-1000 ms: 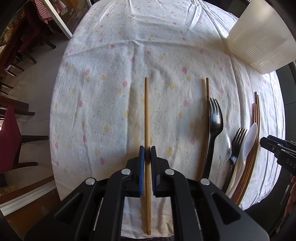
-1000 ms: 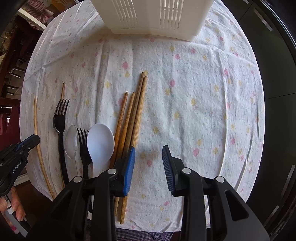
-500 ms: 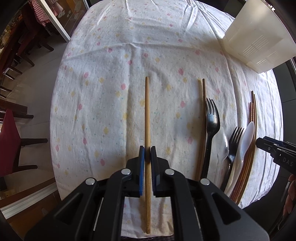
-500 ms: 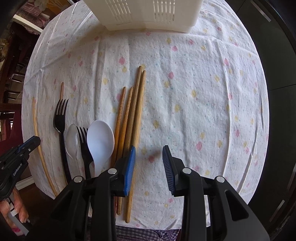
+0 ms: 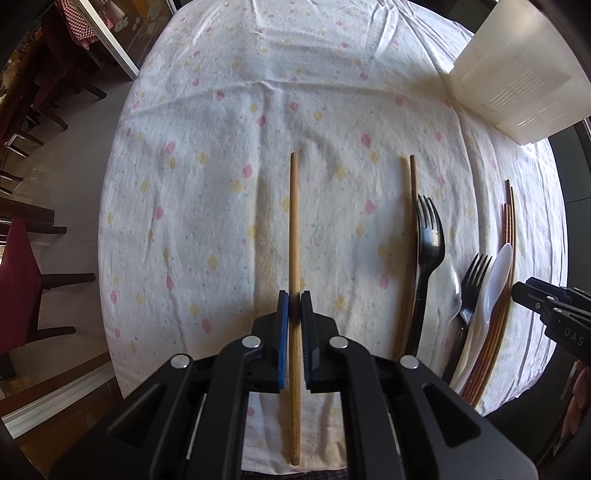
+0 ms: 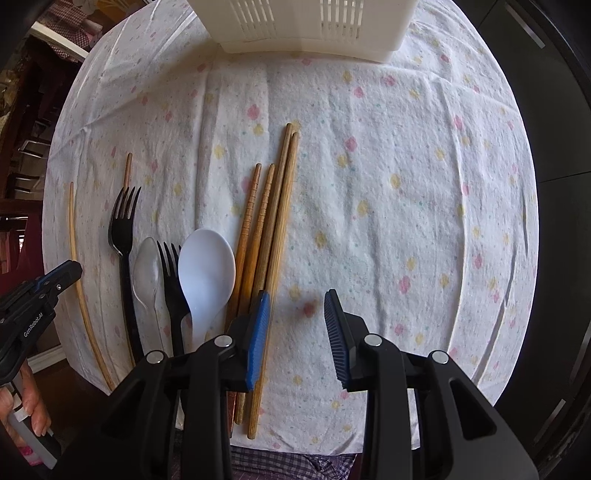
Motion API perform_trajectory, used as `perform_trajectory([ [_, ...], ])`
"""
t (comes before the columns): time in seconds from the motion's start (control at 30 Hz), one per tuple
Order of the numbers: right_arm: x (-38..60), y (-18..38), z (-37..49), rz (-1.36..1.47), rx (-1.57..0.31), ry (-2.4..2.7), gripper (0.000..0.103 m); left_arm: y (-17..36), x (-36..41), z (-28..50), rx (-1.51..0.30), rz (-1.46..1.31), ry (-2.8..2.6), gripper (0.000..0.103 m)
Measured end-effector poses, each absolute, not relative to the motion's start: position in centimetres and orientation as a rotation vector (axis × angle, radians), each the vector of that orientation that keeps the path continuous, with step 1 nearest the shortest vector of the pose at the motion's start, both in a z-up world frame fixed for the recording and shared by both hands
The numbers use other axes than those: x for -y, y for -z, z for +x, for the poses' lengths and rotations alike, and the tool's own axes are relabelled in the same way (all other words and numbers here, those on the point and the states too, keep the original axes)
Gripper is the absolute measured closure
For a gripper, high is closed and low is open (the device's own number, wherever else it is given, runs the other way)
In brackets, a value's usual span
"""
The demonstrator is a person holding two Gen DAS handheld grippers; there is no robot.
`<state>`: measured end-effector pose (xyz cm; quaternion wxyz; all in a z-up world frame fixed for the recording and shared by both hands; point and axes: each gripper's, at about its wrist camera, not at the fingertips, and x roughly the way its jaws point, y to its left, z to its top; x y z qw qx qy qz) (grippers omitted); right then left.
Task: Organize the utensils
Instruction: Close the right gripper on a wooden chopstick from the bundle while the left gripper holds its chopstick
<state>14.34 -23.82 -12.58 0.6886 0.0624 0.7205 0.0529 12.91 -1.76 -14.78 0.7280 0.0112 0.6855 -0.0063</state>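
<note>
My left gripper (image 5: 294, 306) is shut on a light wooden chopstick (image 5: 294, 229), which points away from me and casts a shadow on the cloth to its left. Further right on the flowered cloth (image 5: 229, 155) lie another chopstick (image 5: 410, 236), a black fork (image 5: 428, 236), a clear spoon (image 5: 448, 288), a smaller black fork (image 5: 474, 280) and a white spoon (image 5: 495, 280). My right gripper (image 6: 297, 306) is open, pointing down at bare cloth just right of a bundle of several chopsticks (image 6: 275, 221). Its left finger (image 6: 258, 328) overlaps that bundle. The white spoon (image 6: 207, 269) lies left of the bundle.
A white slotted basket (image 6: 310, 29) stands at the table's far edge, also visible at the top right as the basket (image 5: 517, 70). A hand (image 6: 26, 417) holds the left gripper (image 6: 40, 295). Dark chairs (image 5: 22, 266) stand beyond the table's left edge.
</note>
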Motion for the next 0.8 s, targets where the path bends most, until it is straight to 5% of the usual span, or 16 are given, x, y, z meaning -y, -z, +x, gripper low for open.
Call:
perform_trajectory([
  [0.8,23.4,12.6,14.5,0.141,-1.596,-0.089,0.072,14.3,2.4,13.0,-1.506,0.042,0.048,0.096],
])
